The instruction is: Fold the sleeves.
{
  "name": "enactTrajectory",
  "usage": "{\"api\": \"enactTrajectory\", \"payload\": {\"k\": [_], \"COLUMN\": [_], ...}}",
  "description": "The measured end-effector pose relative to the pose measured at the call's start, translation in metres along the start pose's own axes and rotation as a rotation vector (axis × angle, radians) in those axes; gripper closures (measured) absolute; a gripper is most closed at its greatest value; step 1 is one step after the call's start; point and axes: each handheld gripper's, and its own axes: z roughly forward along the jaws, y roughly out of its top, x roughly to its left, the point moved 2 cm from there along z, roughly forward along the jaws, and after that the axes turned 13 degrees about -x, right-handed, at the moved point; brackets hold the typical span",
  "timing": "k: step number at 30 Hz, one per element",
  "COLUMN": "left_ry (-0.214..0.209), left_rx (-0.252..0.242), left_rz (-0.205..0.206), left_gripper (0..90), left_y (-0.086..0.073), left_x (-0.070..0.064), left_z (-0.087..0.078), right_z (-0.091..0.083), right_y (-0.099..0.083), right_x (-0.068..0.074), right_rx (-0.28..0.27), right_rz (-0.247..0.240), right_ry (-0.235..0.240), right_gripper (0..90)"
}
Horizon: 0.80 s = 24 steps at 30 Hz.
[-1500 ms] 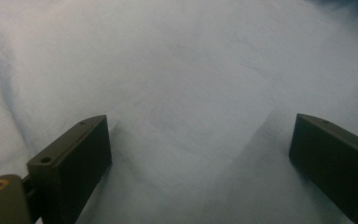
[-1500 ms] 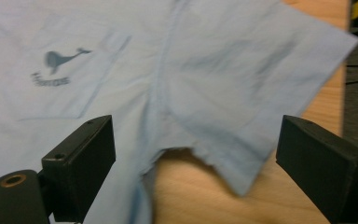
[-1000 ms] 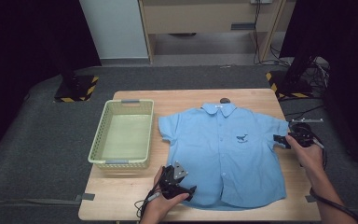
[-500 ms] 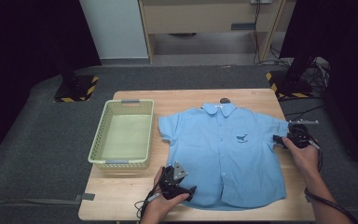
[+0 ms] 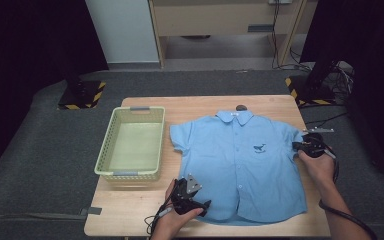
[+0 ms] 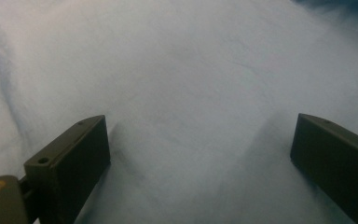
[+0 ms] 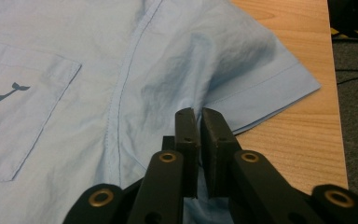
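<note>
On the table (image 5: 260, 104), the shirt (image 5: 240, 165) is lying flat, face up, collar far, right of the basket (image 5: 130, 147). Nothing folded yet, by the look of it.

I am pinching the right gripper (image 7: 199, 116) on the cloth under the right sleeve (image 7: 261, 74), jaws nearly together with fabric between them. I am holding the left gripper (image 6: 200, 154) wide open over the near left hem, jaws spread above the cloth, nothing gripped.

Judging progress: early. One grip made, the second not taken. Folding is remaining, and possibly placing the shirt in the empty basket.
</note>
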Motion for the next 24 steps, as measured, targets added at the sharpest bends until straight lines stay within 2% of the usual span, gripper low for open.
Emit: {"api": "enactTrajectory", "payload": {"k": [4, 9, 13, 17, 21, 24], "left_ry": [0.0, 0.001, -0.002, -0.004, -0.007, -0.009], "left_rx": [0.003, 0.004, 0.006, 0.005, 0.002, 0.002], "left_rz": [0.0, 0.0, 0.001, 0.003, 0.004, 0.006], "left_gripper": [3.6, 3.5, 3.4, 3.3, 3.3, 3.3], "left_y": [0.0, 0.0, 0.001, 0.0, 0.0, 0.0], "left_x": [0.0, -0.001, -0.002, -0.002, -0.002, -0.002], "left_z": [0.0, 0.0, 0.0, 0.0, 0.0, 0.0], "right_z": [-0.008, -0.015, -0.01, 0.002, 0.009, 0.005], "right_y": [0.012, 0.026, 0.03, 0.025, 0.019, 0.019], "right_x": [0.009, 0.033, 0.059, 0.082, 0.097, 0.101], "right_rx": [-0.023, -0.048, -0.06, -0.054, -0.062, -0.085], "right_rz": [-0.063, -0.202, -0.287, -0.367, -0.388, -0.386], "right_ry": [0.0, 0.01, 0.042, 0.068, 0.103, 0.124], "right_gripper": [86.8, 86.0, 85.1, 84.0, 74.8, 66.8]}}
